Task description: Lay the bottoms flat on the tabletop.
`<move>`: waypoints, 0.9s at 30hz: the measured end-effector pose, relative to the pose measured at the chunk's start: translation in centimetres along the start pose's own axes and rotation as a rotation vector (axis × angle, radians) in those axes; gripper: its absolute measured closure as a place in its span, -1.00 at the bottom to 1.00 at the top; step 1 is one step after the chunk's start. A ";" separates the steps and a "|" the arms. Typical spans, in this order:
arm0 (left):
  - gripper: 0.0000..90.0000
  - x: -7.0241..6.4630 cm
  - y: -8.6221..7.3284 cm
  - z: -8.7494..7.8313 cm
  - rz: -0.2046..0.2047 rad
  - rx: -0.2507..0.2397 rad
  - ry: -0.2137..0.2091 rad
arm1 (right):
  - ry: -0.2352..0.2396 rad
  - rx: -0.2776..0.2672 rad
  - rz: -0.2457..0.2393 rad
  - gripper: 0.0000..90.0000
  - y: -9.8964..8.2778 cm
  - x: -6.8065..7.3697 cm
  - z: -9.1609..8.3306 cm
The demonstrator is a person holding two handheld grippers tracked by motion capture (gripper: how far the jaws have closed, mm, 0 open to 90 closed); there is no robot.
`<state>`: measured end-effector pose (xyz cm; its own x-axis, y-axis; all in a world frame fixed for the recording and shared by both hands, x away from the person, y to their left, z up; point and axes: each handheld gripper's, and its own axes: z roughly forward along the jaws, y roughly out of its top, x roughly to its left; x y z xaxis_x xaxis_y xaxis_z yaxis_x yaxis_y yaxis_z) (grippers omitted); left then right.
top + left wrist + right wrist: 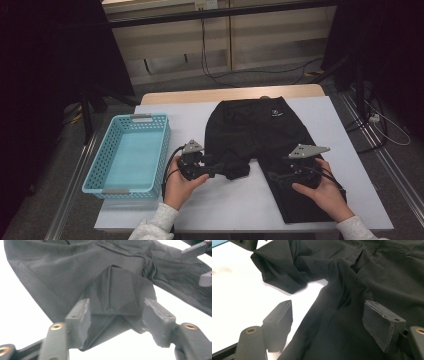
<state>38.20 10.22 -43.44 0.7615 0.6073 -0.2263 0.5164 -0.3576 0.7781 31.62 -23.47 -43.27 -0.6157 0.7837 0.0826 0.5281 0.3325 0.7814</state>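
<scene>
We are seeing black shorts (260,131) lying flat at the middle of the tabletop (340,150), one leg folded up. The left gripper (115,312) is standing open around this folded hem; the right gripper (329,322) is open over the other leg.

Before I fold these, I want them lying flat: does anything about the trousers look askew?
Yes. The left leg of the black trousers is folded back on itself into a bunched wad at the left gripper, while the other leg lies straight under the right gripper. The blue basket sits square.
</scene>
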 end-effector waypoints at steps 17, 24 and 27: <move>0.91 0.3 0.1 1.7 -0.054 0.030 -0.007 | 0.000 -0.002 0.003 -0.46 -0.1 0.0 -0.2; 1.00 -0.8 1.4 2.4 -0.045 -0.009 -0.047 | -0.002 -0.003 0.007 -0.47 -0.2 -0.1 -0.4; 1.00 -1.1 1.4 2.7 -0.035 -0.018 -0.057 | 0.000 0.000 0.005 -0.47 -0.1 0.0 -0.1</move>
<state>39.15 7.13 -43.64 0.7645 0.5774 -0.2867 0.5367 -0.3237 0.7792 31.46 -23.57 -43.28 -0.6131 0.7854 0.0859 0.5308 0.3289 0.7811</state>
